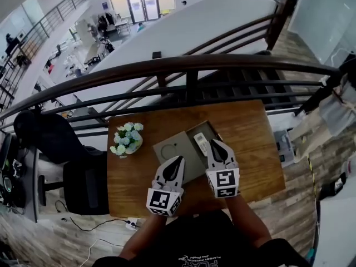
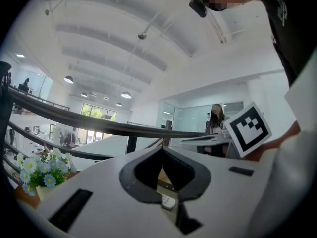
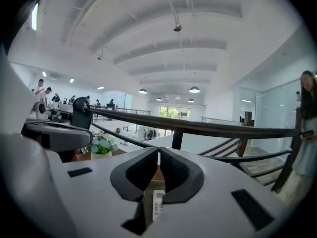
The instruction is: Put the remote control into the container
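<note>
A white remote control (image 1: 201, 144) lies inside an open grey container (image 1: 212, 128) on the wooden table (image 1: 250, 149). My right gripper (image 1: 216, 143) hovers at the container's right side, just beside the remote, its jaws shut with nothing between them. In the right gripper view the remote (image 3: 157, 202) shows below the closed jaws of the right gripper (image 3: 159, 150). My left gripper (image 1: 179, 159) is shut too and hangs over a flat grey lid (image 1: 169, 151) that lies left of the container. In its own view, the left gripper (image 2: 162, 150) has its tips together.
A small pot of pale blue and white flowers (image 1: 127, 138) stands at the table's left. A dark metal railing (image 1: 189, 65) runs behind the table's far edge. A black office chair (image 1: 83, 177) sits to the left. A person stands at the right (image 3: 308, 113).
</note>
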`<action>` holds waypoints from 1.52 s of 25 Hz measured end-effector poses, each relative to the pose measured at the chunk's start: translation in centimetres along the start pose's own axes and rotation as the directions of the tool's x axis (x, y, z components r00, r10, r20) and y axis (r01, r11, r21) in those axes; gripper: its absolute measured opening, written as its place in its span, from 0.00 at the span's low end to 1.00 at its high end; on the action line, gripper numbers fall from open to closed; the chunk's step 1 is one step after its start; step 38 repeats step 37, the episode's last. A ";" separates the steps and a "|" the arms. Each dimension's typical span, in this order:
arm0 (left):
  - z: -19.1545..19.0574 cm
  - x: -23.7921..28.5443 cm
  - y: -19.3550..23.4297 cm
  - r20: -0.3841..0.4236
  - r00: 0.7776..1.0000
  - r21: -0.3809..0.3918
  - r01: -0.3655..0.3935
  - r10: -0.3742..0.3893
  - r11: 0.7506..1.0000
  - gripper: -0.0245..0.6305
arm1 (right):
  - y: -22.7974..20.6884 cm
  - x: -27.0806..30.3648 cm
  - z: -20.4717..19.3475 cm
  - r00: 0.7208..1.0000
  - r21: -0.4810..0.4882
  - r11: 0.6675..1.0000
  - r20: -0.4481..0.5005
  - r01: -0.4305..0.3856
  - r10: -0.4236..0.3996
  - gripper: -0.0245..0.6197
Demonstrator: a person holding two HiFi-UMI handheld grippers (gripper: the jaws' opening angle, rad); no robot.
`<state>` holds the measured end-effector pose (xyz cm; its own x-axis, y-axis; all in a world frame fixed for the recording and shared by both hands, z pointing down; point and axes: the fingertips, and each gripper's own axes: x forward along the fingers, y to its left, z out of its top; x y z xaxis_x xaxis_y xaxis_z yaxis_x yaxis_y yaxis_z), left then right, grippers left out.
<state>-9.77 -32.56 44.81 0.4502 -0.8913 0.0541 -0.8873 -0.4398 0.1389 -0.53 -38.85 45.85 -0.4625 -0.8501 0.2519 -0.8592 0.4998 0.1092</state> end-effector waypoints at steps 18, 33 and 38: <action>3.9 -2.0 -6.7 0.081 0.995 0.141 -0.076 0.065 0.987 0.05 | -3.2 -10.7 0.6 0.990 0.015 0.999 0.131 0.046 -0.048 0.08; 3.5 -3.9 -9.3 0.084 0.992 0.139 -0.100 0.089 0.985 0.05 | -2.4 -12.9 2.5 0.978 0.016 1.000 0.207 0.004 -0.007 0.08; 4.2 -4.4 -9.5 0.100 0.991 0.144 -0.104 0.090 0.984 0.05 | -2.1 -12.7 2.5 0.979 0.009 1.000 0.203 0.001 -0.003 0.08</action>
